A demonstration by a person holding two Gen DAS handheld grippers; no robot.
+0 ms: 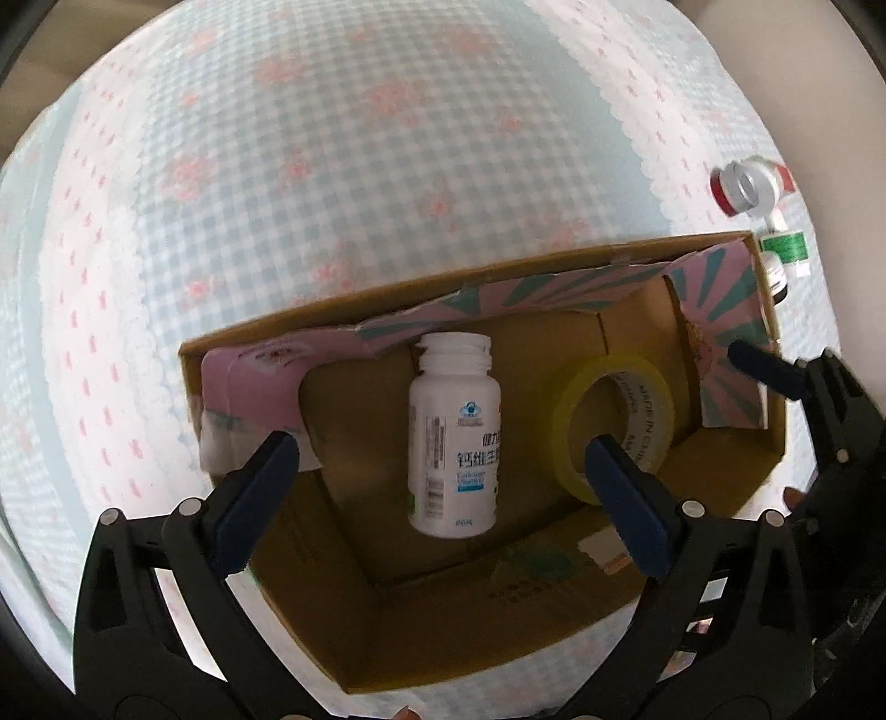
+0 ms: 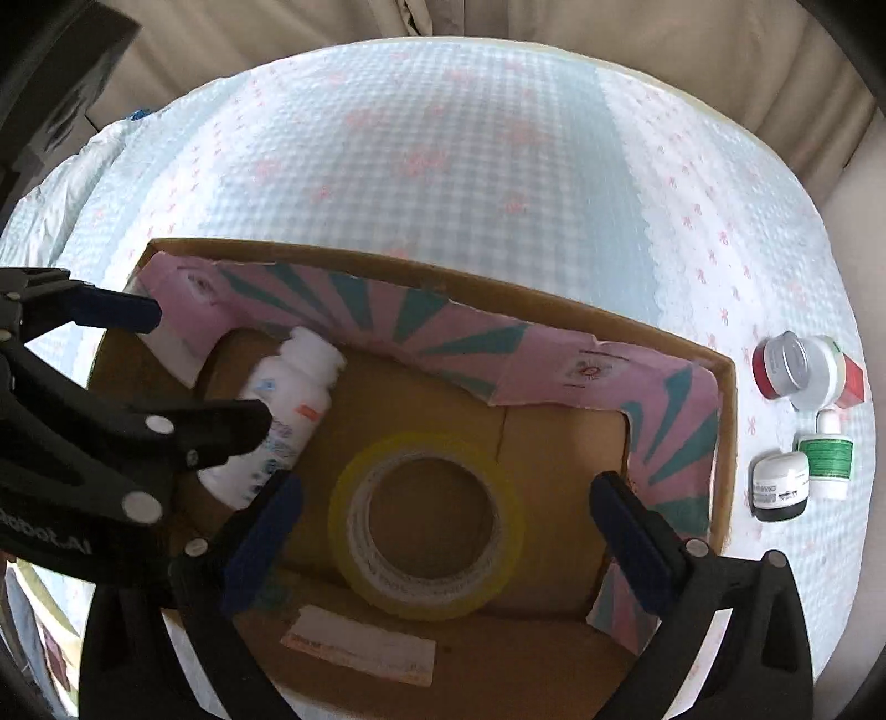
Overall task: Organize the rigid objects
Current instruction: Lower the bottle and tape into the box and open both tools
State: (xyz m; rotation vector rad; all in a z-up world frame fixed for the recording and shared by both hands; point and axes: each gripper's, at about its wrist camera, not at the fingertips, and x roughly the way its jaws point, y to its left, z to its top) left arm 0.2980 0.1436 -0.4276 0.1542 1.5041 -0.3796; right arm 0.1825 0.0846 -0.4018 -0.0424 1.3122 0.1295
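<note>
Below, white bottle (image 1: 454, 437) loose between the left tongs (image 1: 443, 454), untouched.

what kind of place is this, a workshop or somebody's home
Most likely a home. A checked blue-and-pink cloth covers the surface, beige curtains hang behind, and small toiletry jars sit beside an open brown cardboard box.

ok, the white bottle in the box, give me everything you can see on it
The white bottle is a plastic-looking supplement bottle with a ribbed white screw cap and a label carrying blue print, a barcode and an orange patch. It lies on its side on the floor of the cardboard box, cap toward the far wall with the pink-and-teal paper lining. The yellow tape roll lies beside it; whether they touch is unclear. The left gripper stands open around it, its pads clear of the bottle.
</note>
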